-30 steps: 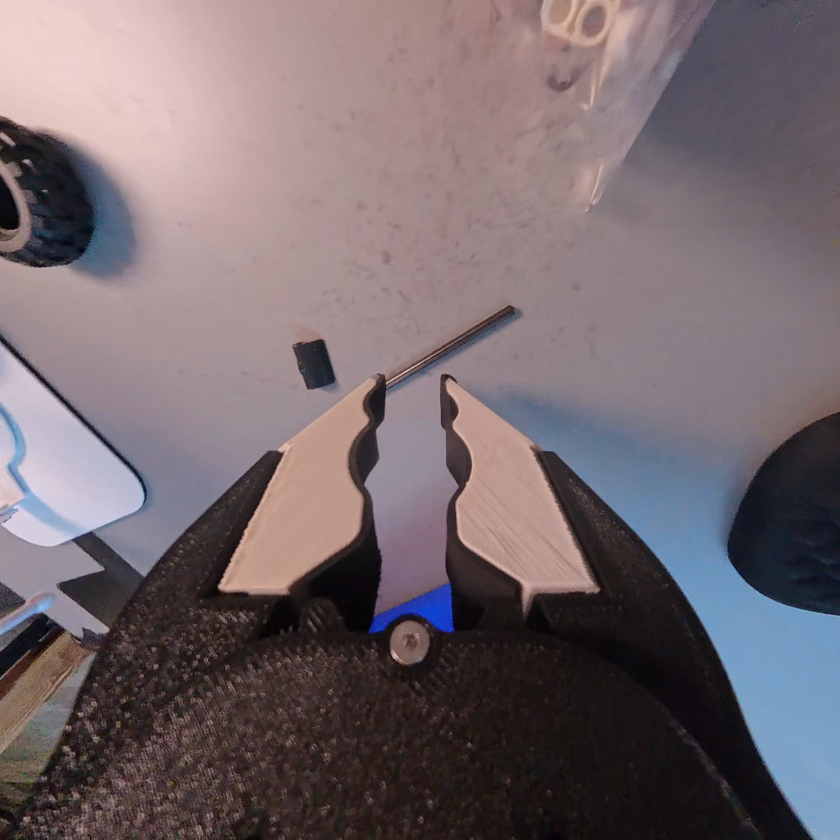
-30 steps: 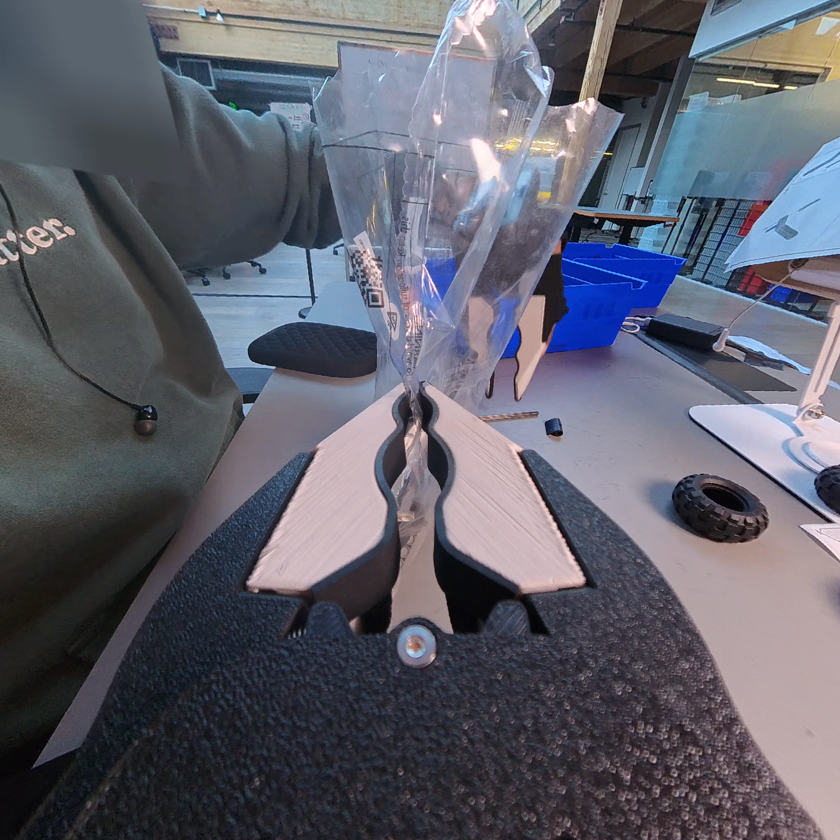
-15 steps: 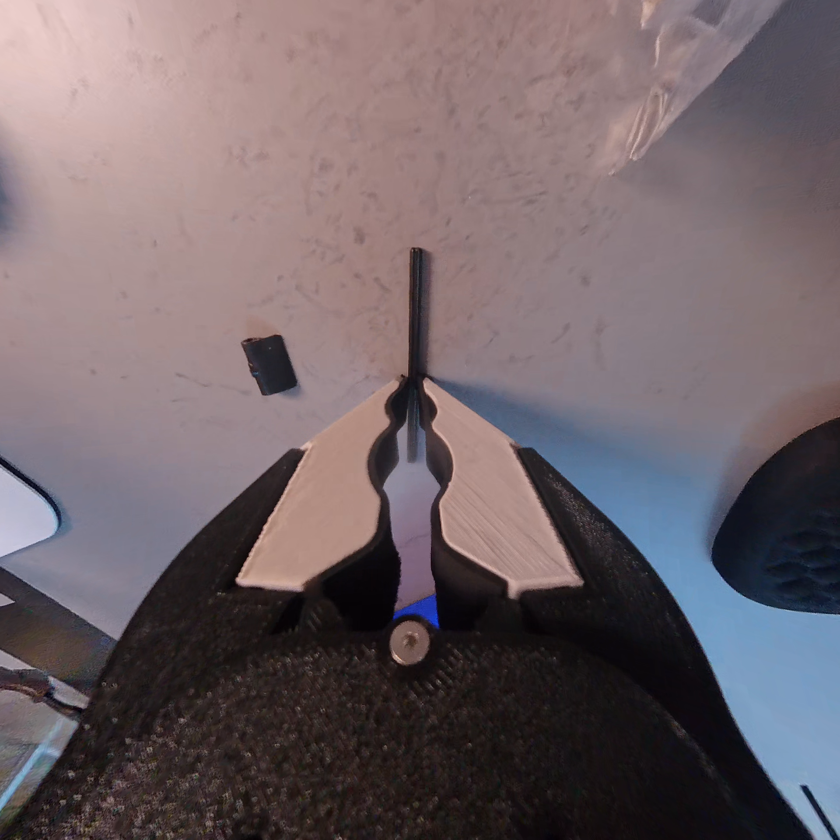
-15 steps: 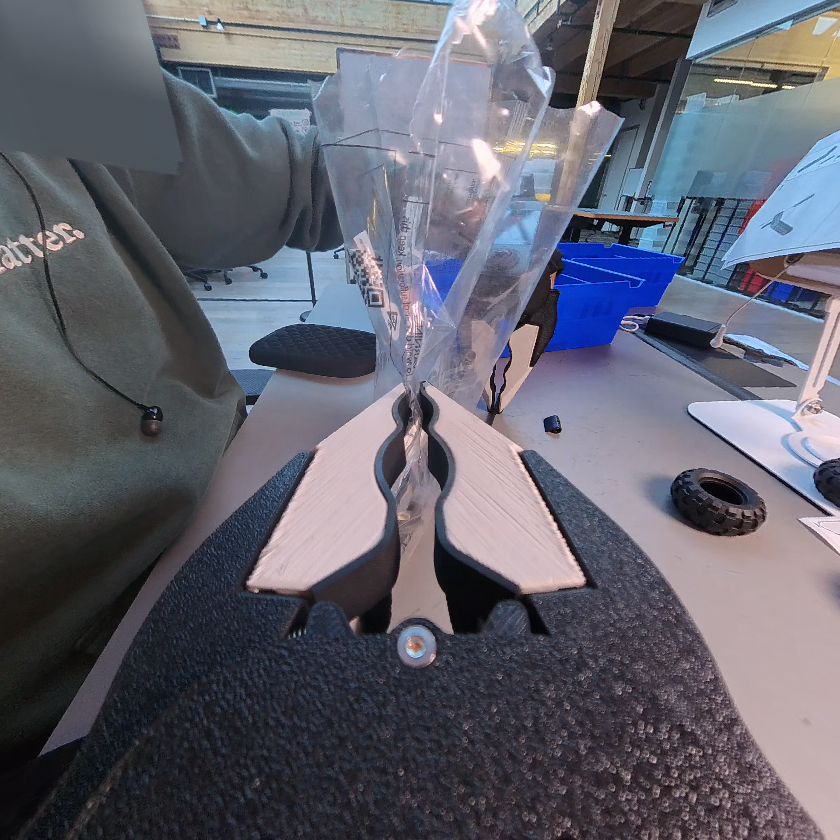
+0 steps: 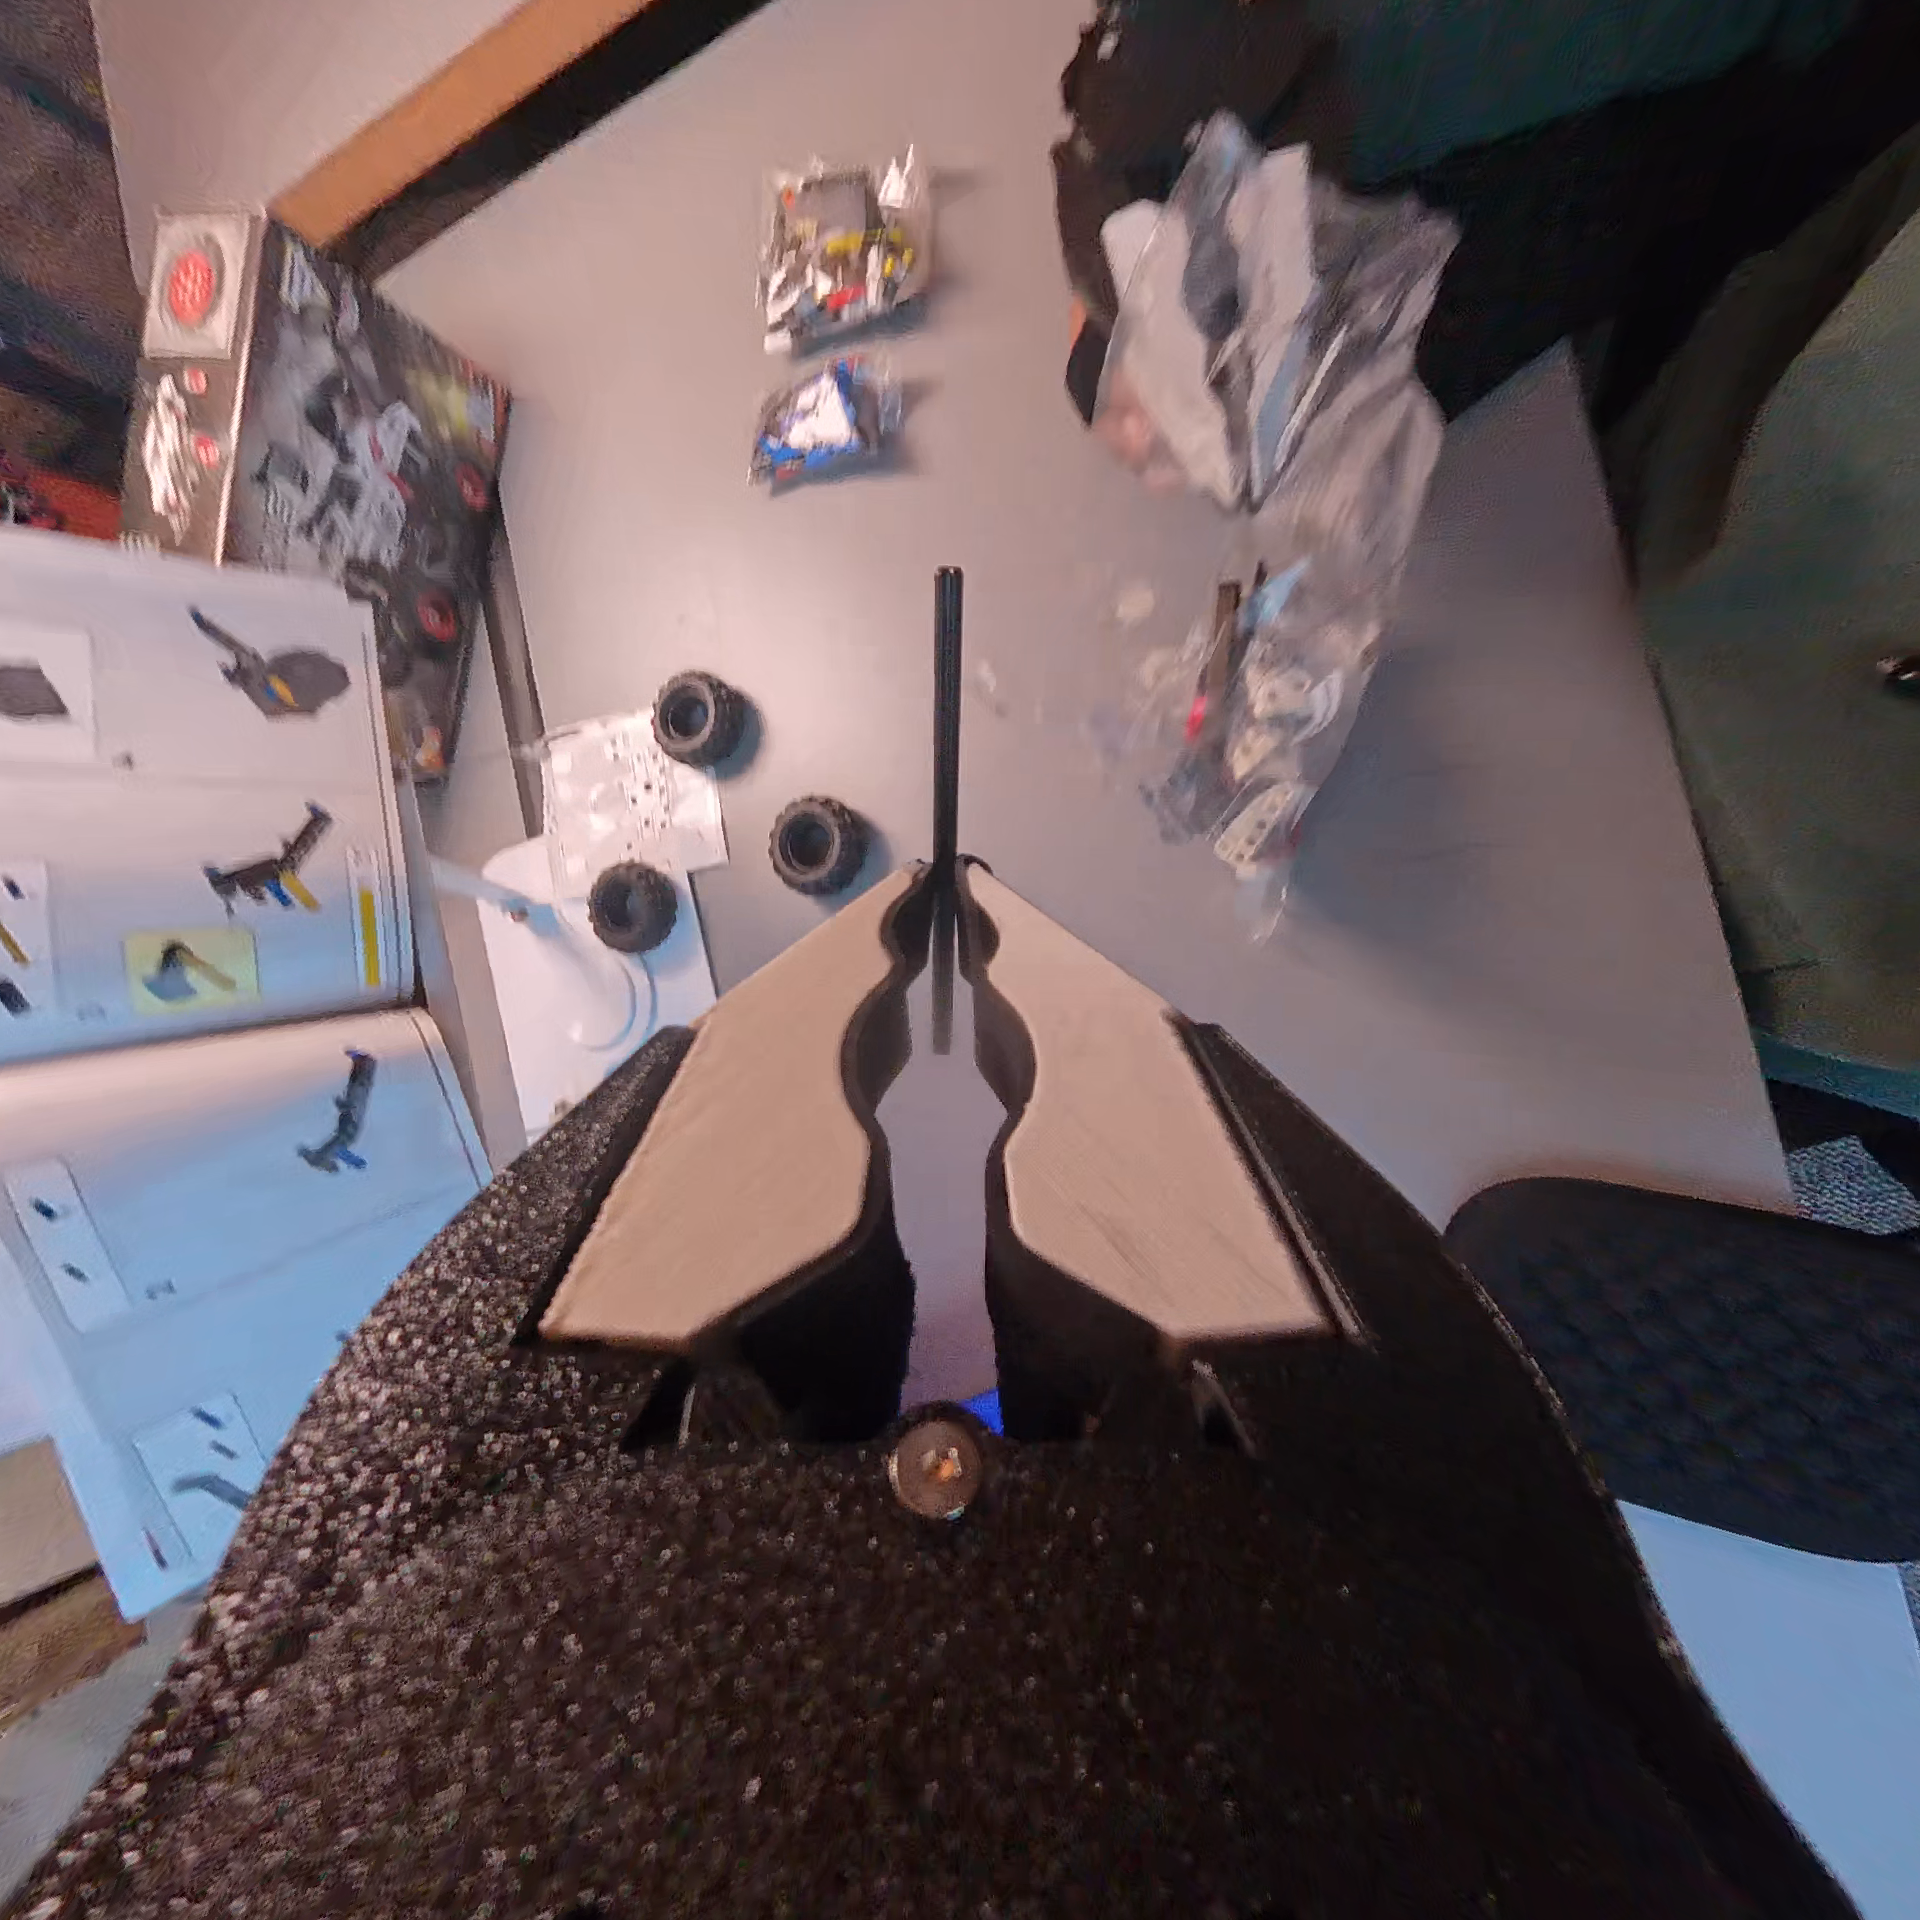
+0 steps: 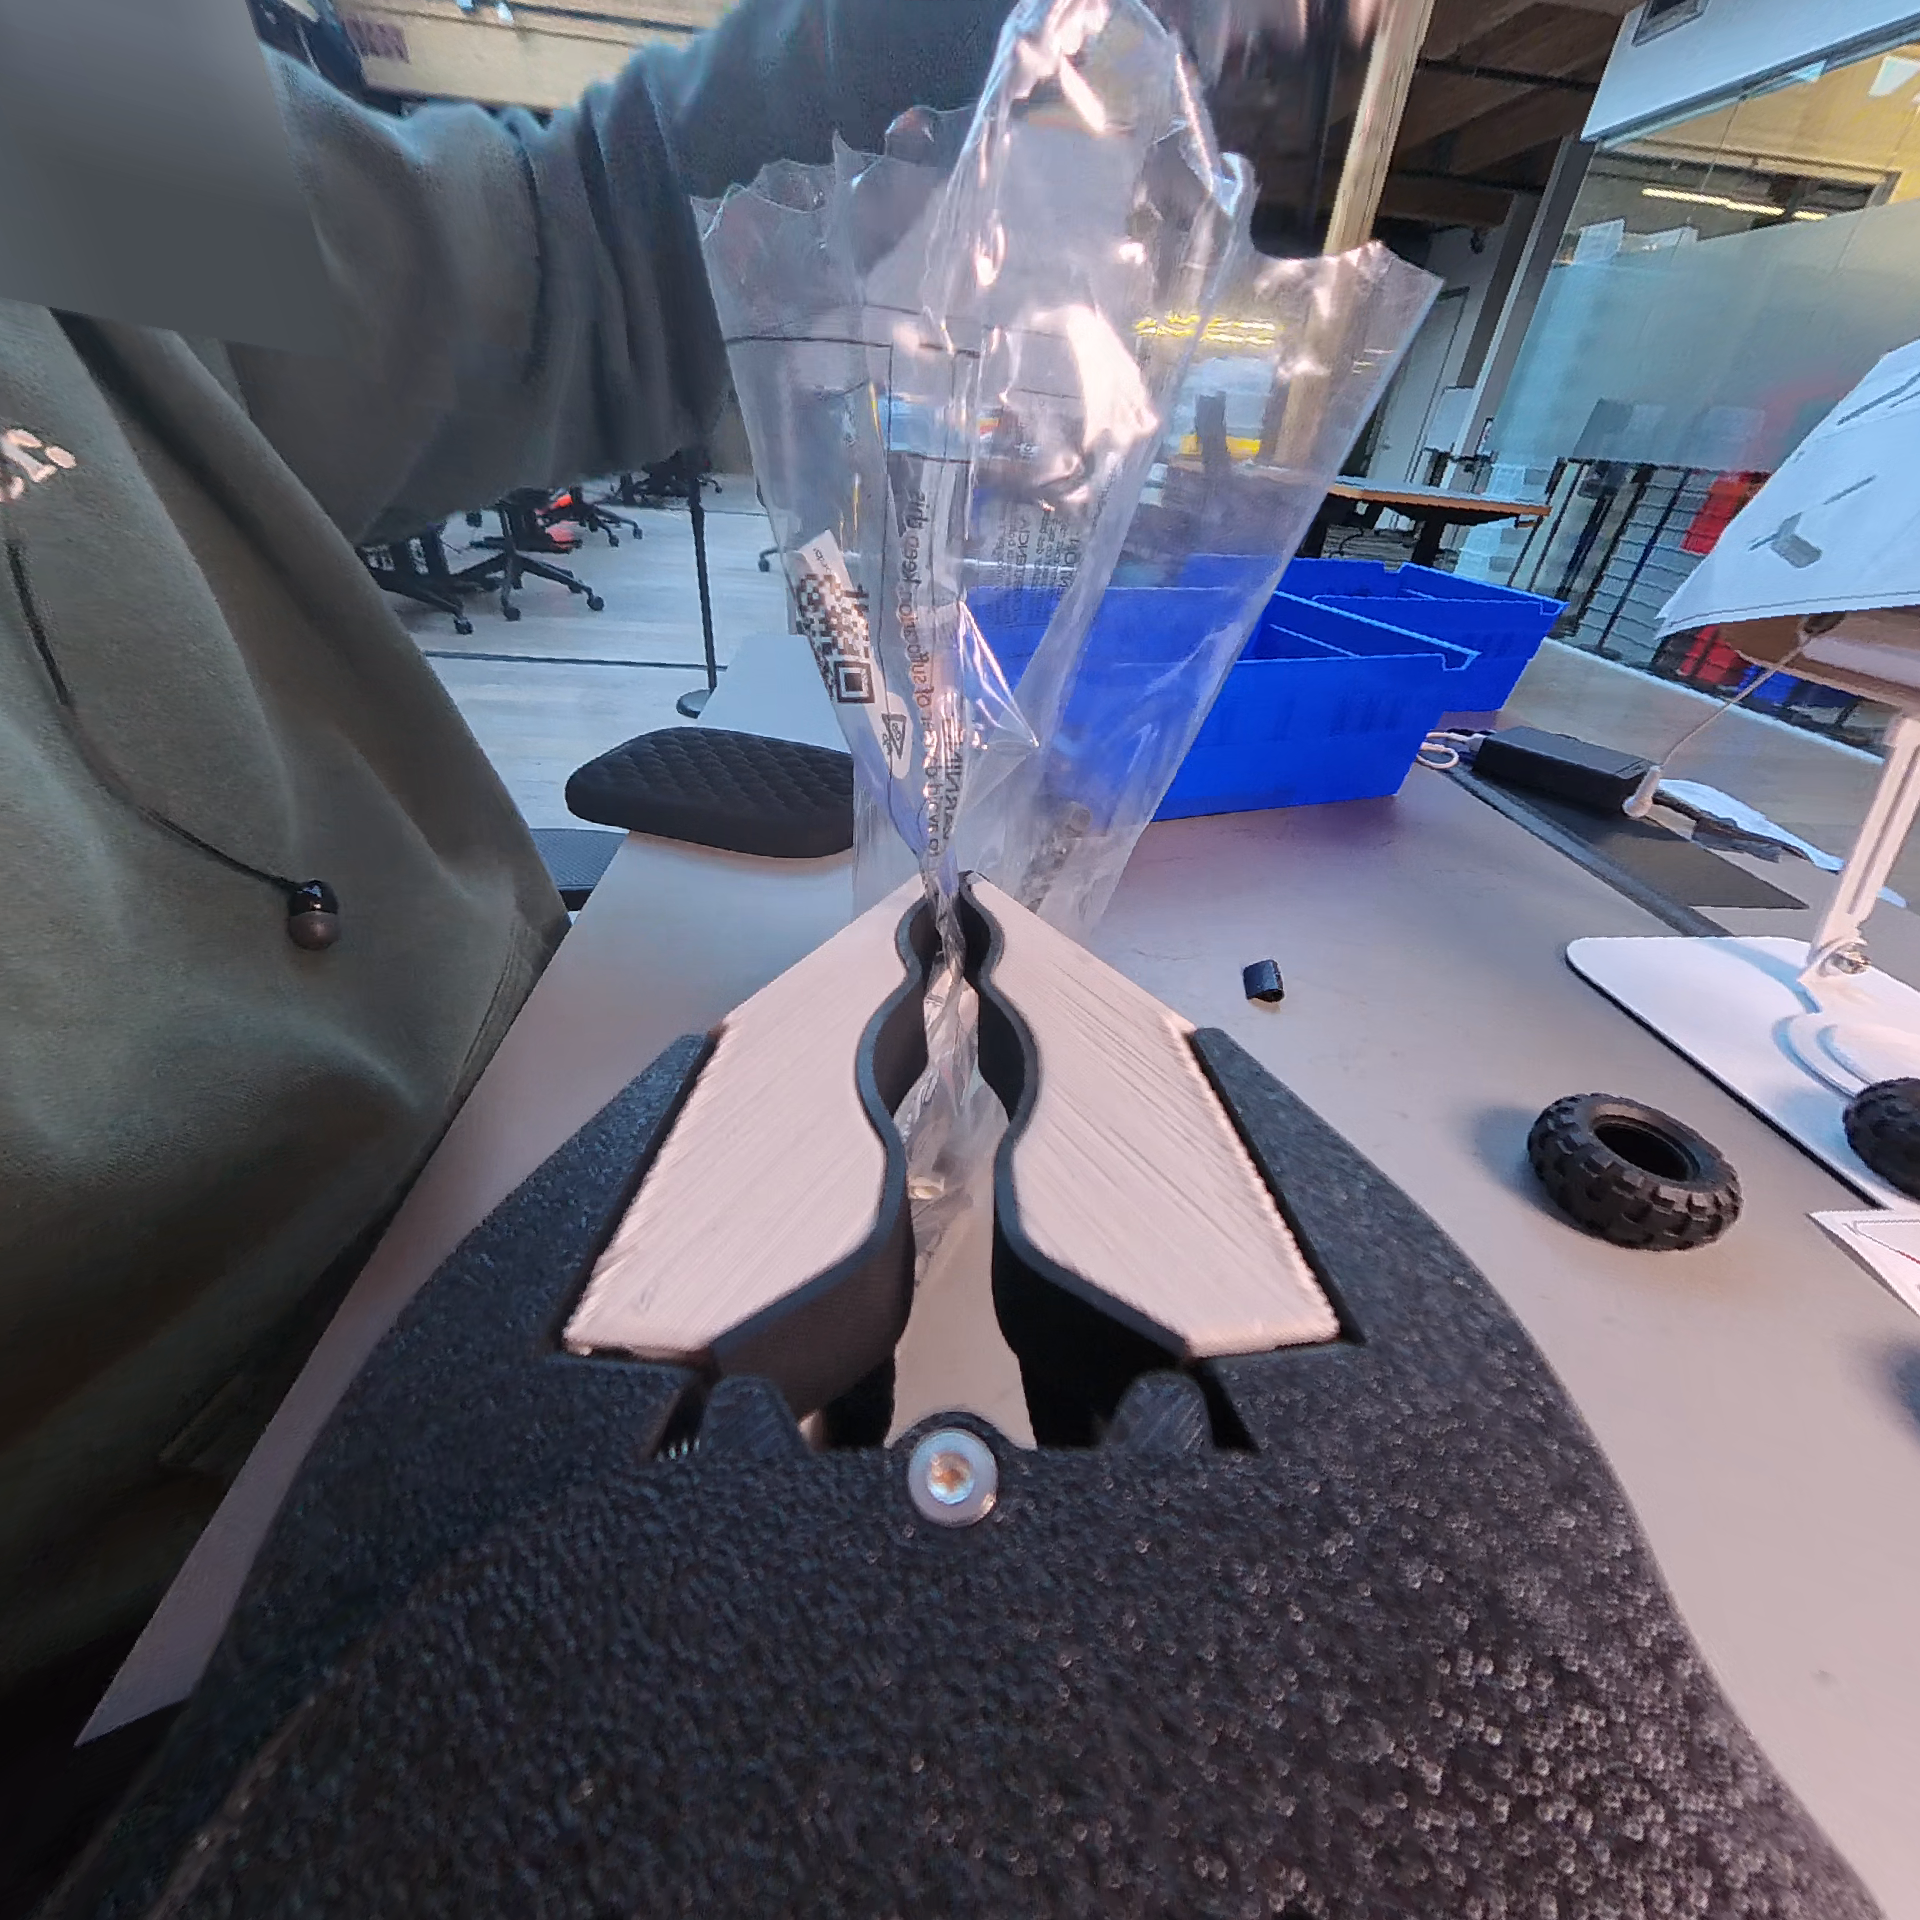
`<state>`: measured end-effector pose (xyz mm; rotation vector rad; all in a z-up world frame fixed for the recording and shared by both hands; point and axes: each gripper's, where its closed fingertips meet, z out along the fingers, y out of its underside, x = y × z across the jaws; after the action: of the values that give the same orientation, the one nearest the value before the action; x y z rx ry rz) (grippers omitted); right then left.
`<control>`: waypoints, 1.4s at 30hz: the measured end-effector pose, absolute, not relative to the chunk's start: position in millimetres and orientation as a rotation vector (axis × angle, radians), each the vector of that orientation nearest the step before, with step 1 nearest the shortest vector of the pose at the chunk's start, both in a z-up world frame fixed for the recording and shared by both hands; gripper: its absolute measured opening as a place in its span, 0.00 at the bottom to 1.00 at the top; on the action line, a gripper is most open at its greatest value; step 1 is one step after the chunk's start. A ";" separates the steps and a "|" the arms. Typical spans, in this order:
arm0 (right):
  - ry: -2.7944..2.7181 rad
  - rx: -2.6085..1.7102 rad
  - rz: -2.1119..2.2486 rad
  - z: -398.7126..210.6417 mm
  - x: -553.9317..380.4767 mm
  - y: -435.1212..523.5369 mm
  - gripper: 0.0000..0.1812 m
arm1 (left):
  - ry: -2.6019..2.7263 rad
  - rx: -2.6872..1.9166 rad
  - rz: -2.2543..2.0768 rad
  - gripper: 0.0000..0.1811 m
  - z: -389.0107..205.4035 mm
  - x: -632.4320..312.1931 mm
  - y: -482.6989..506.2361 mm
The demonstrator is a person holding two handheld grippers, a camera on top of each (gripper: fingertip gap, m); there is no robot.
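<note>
The left tongs (image 5: pixel 943 883) clamp a thin, stiff black rod (image 5: pixel 947 717) above the counter (image 5: pixel 644 499), while the right tongs (image 6: pixel 954 896) pinch a flimsy, slippery clear bag (image 6: pixel 997 499) at its gathered neck.

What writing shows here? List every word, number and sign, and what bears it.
I do not copy wording; bearers only.
Clear bag in the right tongs: printed lines and a square code, seen reversed.
Green sweatshirt: white letters, cut off.
Dark box: print, blurred.
Open booklet: small marks, too small to read.
</note>
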<state>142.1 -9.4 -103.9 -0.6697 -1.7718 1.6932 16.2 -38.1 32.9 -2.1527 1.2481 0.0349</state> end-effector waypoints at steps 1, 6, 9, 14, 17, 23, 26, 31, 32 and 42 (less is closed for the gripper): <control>-1.771 -0.669 1.688 -103.9 142.0 -10.0 0.00 | 1.290 -2.127 0.017 0.02 43.8 32.9 -36.8; -1.773 -0.664 1.665 -103.9 141.3 -13.5 0.00 | 1.518 -2.133 -0.062 0.02 43.3 93.1 -37.1; -1.778 -0.648 1.660 -103.8 142.6 -15.3 0.00 | 1.616 -2.183 -0.099 0.01 21.8 109.4 -37.8; -1.784 -0.630 1.653 -103.8 144.2 -17.0 0.00 | 1.700 -2.254 -0.162 0.02 -8.1 119.0 -40.0; -1.785 -0.626 1.652 -103.9 144.7 -17.4 0.00 | 1.737 -2.276 -0.135 0.02 -18.7 119.8 -39.1; -1.792 -0.612 1.627 -104.4 146.8 -17.8 0.00 | 1.509 -2.215 -0.153 0.08 7.1 88.2 -26.0; -1.798 -0.604 1.629 -104.6 148.8 -17.9 0.00 | 1.169 -2.294 -0.093 0.08 1.8 9.0 -8.1; -1.803 -0.599 1.646 -105.2 150.9 -17.5 0.00 | 0.988 -2.492 -0.113 0.13 -119.8 -52.4 -18.0; -1.799 -0.605 1.651 -105.4 150.5 -16.6 0.00 | 1.000 -2.509 -0.110 0.14 -144.9 -52.9 -18.5; -1.769 -0.661 1.680 -106.6 146.1 -9.7 0.00 | 1.138 -2.704 -0.084 0.08 -243.3 -66.0 -19.6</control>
<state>146.1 -9.7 -106.6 -0.6605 -1.7693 1.6804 -66.0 -19.6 -243.3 -2.7036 1.1382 -0.0842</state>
